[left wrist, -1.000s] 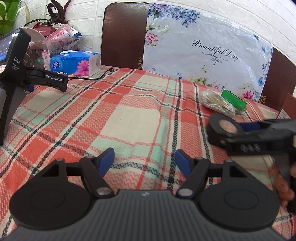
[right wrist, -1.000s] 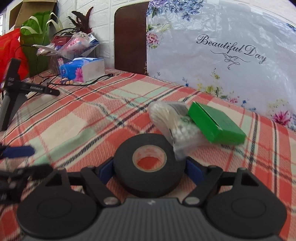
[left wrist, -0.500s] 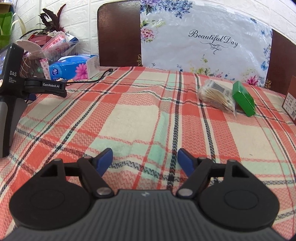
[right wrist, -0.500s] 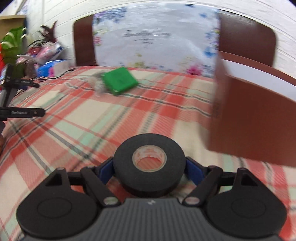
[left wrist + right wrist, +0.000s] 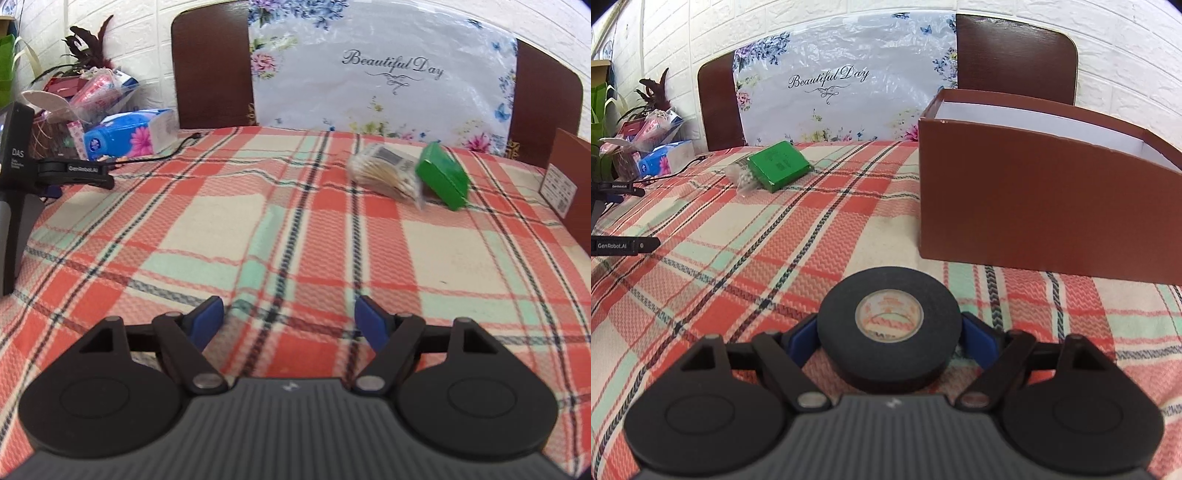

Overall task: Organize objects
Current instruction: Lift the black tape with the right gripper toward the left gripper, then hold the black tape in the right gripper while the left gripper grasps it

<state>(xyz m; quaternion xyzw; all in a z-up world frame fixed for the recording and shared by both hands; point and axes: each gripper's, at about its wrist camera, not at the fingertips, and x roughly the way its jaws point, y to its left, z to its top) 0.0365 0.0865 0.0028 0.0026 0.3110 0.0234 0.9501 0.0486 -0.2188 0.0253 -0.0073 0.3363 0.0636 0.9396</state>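
My right gripper point(image 5: 888, 334) is shut on a black tape roll point(image 5: 842, 332), held flat just above the plaid tablecloth point(image 5: 775, 236). An open brown cardboard box point(image 5: 1034, 206) stands close ahead of it to the right, and its corner shows in the left wrist view point(image 5: 569, 184). A green box point(image 5: 441, 175) and a clear bag of cotton swabs point(image 5: 384, 175) lie together at the far side of the table, also seen from the right wrist point(image 5: 777, 166) point(image 5: 740, 177). My left gripper point(image 5: 288, 310) hangs open over bare cloth, with nothing between its fingers.
A black stand with a labelled arm point(image 5: 74, 171) is at the left edge. Behind it are a blue tissue pack point(image 5: 129, 134), a cable and cluttered packets. A dark chair back with a floral plastic sheet point(image 5: 369, 74) stands behind the table.
My right gripper has swung right with the tape roll, from beside the swab bag to the front of the brown box. It has left the left wrist view. The left gripper shifted slightly.
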